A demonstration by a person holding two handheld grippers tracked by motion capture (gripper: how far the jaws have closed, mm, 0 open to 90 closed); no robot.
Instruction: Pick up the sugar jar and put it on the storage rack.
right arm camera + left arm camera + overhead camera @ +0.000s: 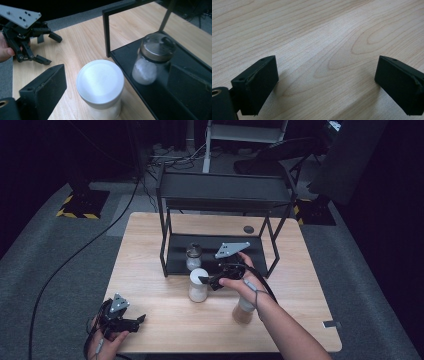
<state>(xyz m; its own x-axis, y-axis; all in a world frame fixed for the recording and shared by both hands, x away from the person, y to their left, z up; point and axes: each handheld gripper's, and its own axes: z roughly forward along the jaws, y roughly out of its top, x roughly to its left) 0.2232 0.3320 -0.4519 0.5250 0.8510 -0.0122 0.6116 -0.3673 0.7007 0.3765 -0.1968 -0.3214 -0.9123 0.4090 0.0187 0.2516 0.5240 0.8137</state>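
Just in front of the black rack (167,255) stands the white-lidded jar (100,87), likely rigid, smooth and slippery, best gripped round its body under the lid, the right gripper (210,281) poised with jaws apart, the left gripper (131,321) likewise spread.

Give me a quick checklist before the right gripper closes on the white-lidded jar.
1. Right gripper open: ok, jaws spread wide.
2. White-lidded jar between the jaws: ok.
3. Jar upright, lid on: ok.
4. Clear of the metal-lidded jar on the black rack shelf: ok, a gap shows.
5. Left gripper out of the way: ok, open near the table edge.
6. Jaw height on the jar body: cannot tell.
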